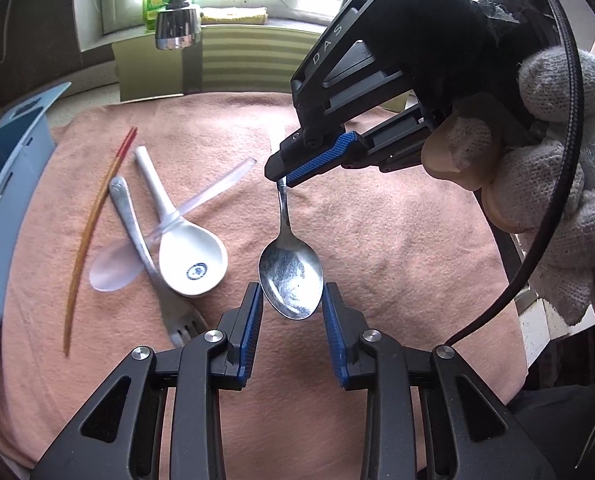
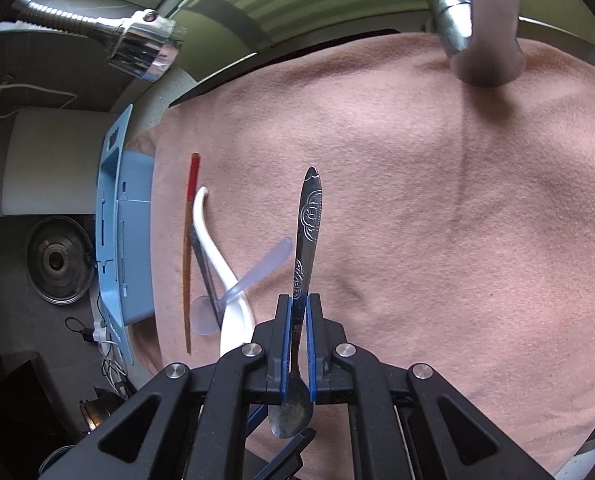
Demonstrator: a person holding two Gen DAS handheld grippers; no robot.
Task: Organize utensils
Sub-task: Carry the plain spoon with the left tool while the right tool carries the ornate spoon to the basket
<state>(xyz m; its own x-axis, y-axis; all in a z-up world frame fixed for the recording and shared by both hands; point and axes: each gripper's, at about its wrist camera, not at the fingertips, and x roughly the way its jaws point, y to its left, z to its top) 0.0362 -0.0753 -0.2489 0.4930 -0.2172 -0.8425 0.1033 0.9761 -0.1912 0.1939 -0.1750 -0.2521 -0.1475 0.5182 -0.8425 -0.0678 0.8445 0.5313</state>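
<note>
Pink cloth (image 1: 377,240) covers our desk. Our right gripper (image 1: 283,178) pinches the metal spoon (image 1: 291,280) by its handle; the bowl hangs between our left gripper (image 1: 293,300) fingers, parted, apparently not pressing it.

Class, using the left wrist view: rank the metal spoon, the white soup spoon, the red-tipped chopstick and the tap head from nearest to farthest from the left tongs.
1. Metal spoon, its bowl between the left tongs.
2. White soup spoon, just left.
3. Red-tipped chopstick, further left, beside the blue organizer.
4. Tap head, far back by the window.
</note>
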